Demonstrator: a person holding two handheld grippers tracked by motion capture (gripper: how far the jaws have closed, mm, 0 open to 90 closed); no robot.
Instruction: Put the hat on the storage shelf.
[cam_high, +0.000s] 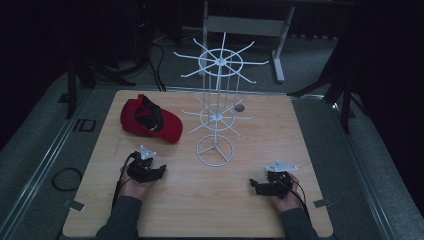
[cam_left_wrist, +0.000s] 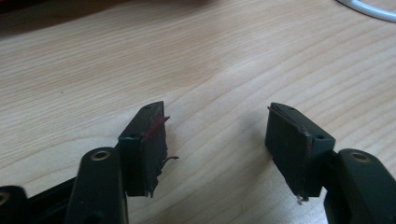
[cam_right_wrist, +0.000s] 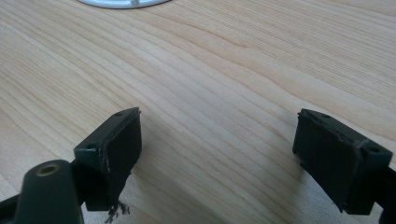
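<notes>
A wooden worktop (cam_high: 200, 210) carries a red cap (cam_high: 150, 120) at its far left and a white wire rack (cam_high: 216, 112) near the middle; the cap lies just left of the rack, apart from it; the rack stands upright on a ring base (cam_high: 214, 151), with two tiers of spokes on its pole. The left gripper (cam_high: 161, 172) rests low over the worktop at the near left, in front of the cap, held in a hand (cam_high: 134, 187); the right gripper (cam_high: 253, 185) sits at the near right in the other hand (cam_high: 285, 199), well apart from the first. In the left gripper view the left gripper (cam_left_wrist: 217, 140) has its jaws spread with bare wood between them, a red smear on one pad; in the right gripper view the right gripper (cam_right_wrist: 217, 144) is likewise spread wide over bare wood, a curve of the base (cam_right_wrist: 121, 3) at the top edge.
</notes>
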